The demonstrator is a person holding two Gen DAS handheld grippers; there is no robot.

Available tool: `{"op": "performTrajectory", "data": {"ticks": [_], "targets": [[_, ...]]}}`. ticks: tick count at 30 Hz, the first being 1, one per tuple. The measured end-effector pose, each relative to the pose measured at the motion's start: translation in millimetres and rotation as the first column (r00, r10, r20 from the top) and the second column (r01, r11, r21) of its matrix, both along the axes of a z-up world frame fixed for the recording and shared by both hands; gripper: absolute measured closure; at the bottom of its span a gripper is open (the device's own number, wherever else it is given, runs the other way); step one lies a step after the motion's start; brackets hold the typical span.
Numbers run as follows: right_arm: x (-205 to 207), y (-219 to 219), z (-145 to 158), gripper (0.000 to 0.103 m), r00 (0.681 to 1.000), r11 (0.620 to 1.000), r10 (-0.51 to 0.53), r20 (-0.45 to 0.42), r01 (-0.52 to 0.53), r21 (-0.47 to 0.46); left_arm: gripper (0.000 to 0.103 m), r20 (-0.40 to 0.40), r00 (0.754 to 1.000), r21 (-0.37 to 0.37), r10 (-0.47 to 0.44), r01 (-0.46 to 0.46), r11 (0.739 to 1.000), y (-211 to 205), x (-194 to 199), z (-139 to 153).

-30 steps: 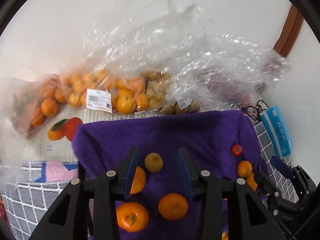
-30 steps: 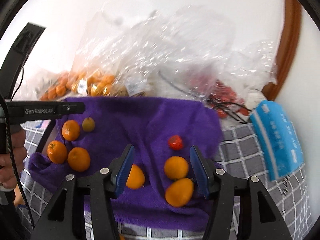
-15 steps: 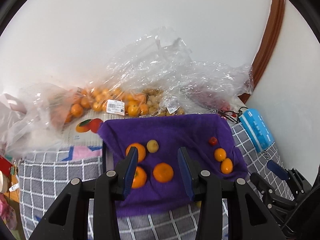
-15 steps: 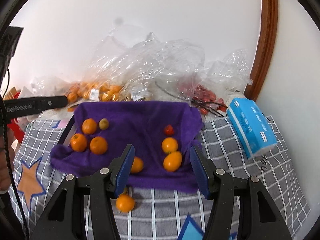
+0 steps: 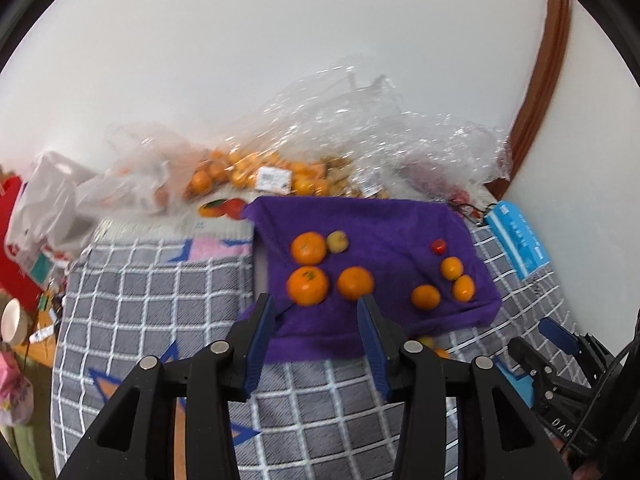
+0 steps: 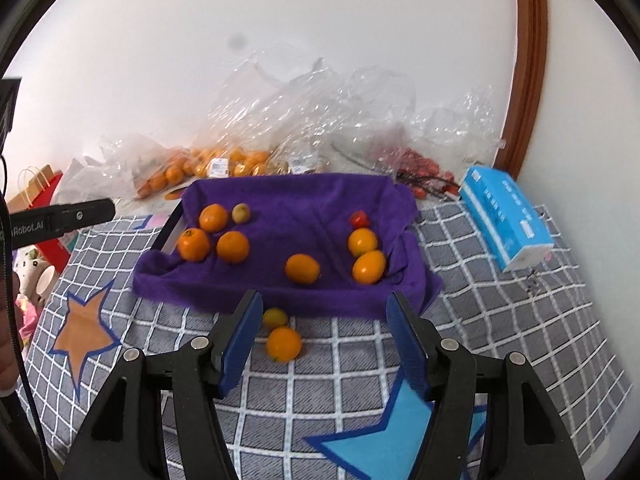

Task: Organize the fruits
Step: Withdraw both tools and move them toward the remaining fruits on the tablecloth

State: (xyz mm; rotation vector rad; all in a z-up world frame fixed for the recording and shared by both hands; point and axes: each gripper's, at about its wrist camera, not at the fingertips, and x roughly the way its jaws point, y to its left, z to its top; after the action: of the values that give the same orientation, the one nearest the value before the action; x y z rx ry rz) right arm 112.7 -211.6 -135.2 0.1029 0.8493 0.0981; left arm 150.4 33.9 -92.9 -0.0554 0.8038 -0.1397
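A purple towel (image 6: 296,208) lies on the grey checked cloth and also shows in the left wrist view (image 5: 384,224). On its left sit three oranges (image 6: 232,246) and a small yellow-green fruit (image 6: 241,213). On its right sit a small red fruit (image 6: 359,219) and three orange fruits (image 6: 368,267). An orange (image 6: 283,344) and a small yellow fruit (image 6: 274,317) lie on the cloth in front of the towel. My left gripper (image 5: 316,316) is open and empty above the towel's front edge. My right gripper (image 6: 324,312) is open and empty over the two loose fruits.
Clear plastic bags of oranges (image 6: 224,162) and red fruits (image 6: 420,166) pile against the white wall. A blue tissue pack (image 6: 506,222) lies at the right. A red paper bag (image 5: 16,236) and a white bag (image 5: 44,204) stand at the left.
Both grippers have pulled back and up from the towel, so the whole towel and the checked cloth now show. Two loose fruits in front of the towel have come into view.
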Motion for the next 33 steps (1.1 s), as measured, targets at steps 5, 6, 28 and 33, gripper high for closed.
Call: {"op": "performTrajectory", "data": {"ticks": [5,6,28,33], "targets": [[-1,14,-26,0.048,0.997,0.998,0.053,-0.050,-0.055,-0.028,0.059,-0.047,0.997,-0.013,0.056,-0.056,0.998,20,-11,-26],[-1,17,-30,0.048,0.996,0.997,0.065,-0.057,-0.066,-0.025,0.059,-0.053,0.997,-0.011,0.064,-0.065,0.998,23,-14,-31],[18,28,-94,0.070,0.988,0.994,0.107,-0.115,-0.106,0.014,0.059,-0.153,0.986,-0.010,0.063,-0.065,0.998,12,-12,-80],[3,-6,-88,0.070,0.994,0.999,0.043,-0.102,-0.043,0.010,0.059,-0.186,0.983,-0.025,-0.007,0.002,1.000,-23,1,-91]]}}
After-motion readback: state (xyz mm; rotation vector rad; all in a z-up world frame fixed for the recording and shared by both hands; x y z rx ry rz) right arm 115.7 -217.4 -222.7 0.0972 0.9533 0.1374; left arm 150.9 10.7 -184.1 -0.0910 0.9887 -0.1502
